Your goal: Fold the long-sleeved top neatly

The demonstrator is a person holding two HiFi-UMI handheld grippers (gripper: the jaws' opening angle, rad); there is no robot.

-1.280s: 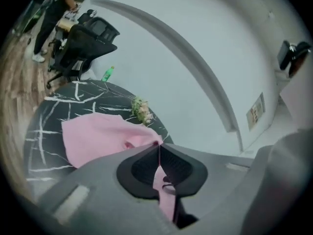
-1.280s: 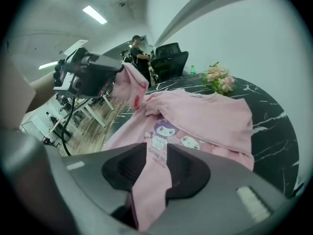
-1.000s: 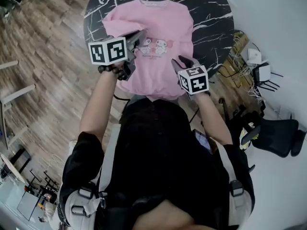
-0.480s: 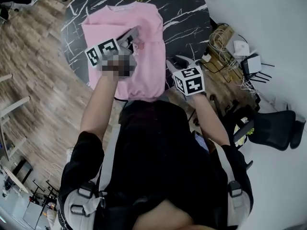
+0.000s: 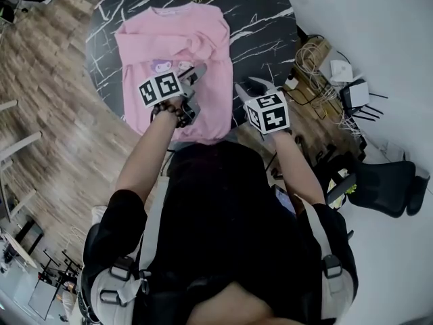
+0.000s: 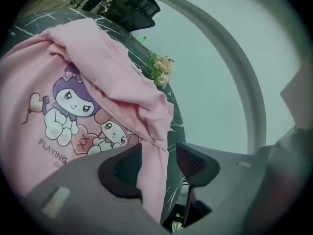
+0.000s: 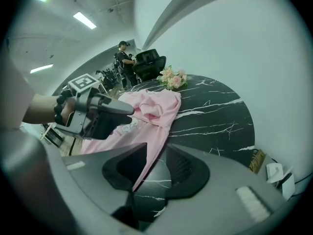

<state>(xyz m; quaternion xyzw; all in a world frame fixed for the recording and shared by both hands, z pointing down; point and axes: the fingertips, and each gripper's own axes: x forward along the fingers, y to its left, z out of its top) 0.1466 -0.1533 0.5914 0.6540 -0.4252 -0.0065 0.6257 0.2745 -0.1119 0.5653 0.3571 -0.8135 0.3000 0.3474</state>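
Left gripper view: left tool [image 6: 159, 163] just opened, soft pink sleeve [image 6: 149, 180] hanging between its jaws.

Round black white-veined table [image 5: 270, 26] at upper centre; wood-plank floor [image 5: 47, 114] at left; tangled cables [image 5: 314, 51] and black office chair [image 5: 382, 188] at right.

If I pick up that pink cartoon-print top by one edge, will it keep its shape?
Probably not: the pink long-sleeved top has a sleeve slumped in soft folds across its chest, so it should droop. It looks thin, so likely light. It may slide on the glossy black marble table.
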